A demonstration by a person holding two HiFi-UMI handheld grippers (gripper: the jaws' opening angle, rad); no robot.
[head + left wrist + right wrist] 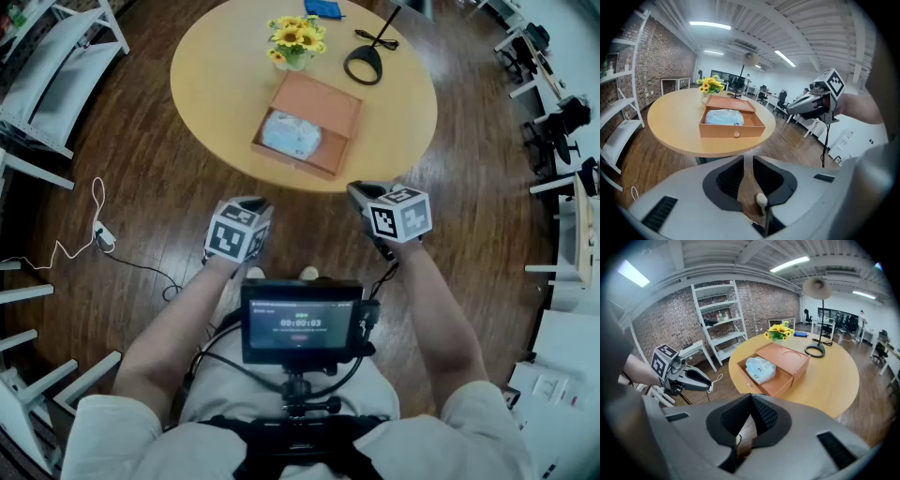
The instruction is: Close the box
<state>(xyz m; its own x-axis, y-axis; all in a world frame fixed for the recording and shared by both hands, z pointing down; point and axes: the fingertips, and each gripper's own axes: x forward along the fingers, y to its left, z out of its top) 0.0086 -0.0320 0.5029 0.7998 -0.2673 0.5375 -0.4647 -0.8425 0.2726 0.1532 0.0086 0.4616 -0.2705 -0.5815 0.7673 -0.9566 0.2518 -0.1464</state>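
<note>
A: The box [323,103] looked like matt orange cardboard; packet [291,134] inside was crinkly, glossy plastic.
B: Yep. The surface [216,84] was smooth pale wood, satin finish; floor [159,187] dark wood planks, v. shiny.

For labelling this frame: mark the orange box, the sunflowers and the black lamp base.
orange box [325,101]: head view, bare top panel.
sunflowers [298,36]: head view, yellow blooms.
black lamp base [367,52]: head view, far side of its ring.
</note>
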